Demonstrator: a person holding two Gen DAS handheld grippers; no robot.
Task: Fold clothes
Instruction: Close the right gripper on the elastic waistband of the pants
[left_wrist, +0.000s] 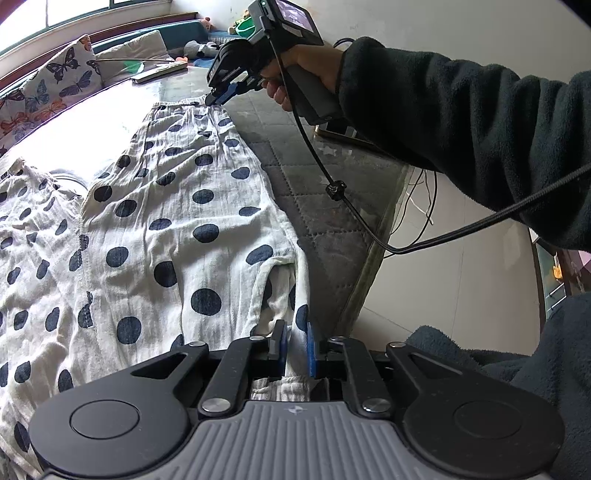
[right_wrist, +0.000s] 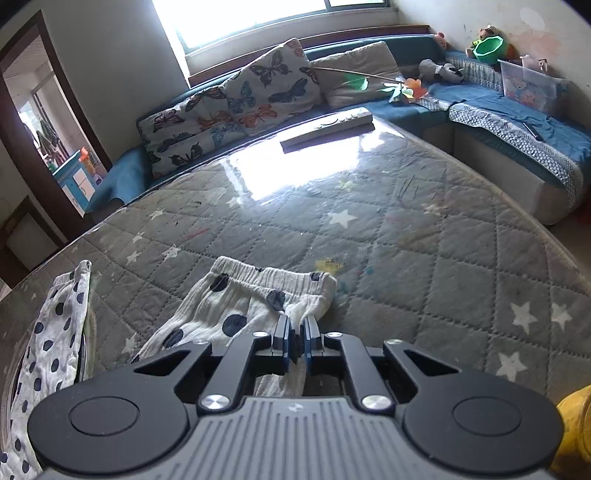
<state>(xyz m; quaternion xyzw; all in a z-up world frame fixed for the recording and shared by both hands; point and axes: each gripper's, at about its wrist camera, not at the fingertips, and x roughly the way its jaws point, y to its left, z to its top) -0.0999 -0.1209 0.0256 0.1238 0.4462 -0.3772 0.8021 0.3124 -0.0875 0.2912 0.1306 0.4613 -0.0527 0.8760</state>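
Observation:
White trousers with dark blue dots (left_wrist: 177, 206) lie stretched along the grey quilted mattress (left_wrist: 314, 177). My left gripper (left_wrist: 296, 341) is shut on the trouser leg hem at the near end. My right gripper (left_wrist: 221, 96), held in a hand with a dark fleece sleeve, is shut on the waistband corner at the far end. In the right wrist view my right gripper (right_wrist: 297, 338) pinches the elastic waistband (right_wrist: 269, 280) of the trousers. A second dotted garment (right_wrist: 48, 343) lies at the left.
The mattress (right_wrist: 369, 221) has stars and a bright window glare. A butterfly cushion (right_wrist: 236, 107) and beige cushion (right_wrist: 354, 70) lean on the blue bench behind. A flat remote-like object (right_wrist: 328, 129), toys (right_wrist: 487, 48) and a plastic box (right_wrist: 528, 85) sit at the back. The mattress edge (left_wrist: 384, 236) drops to floor on the right.

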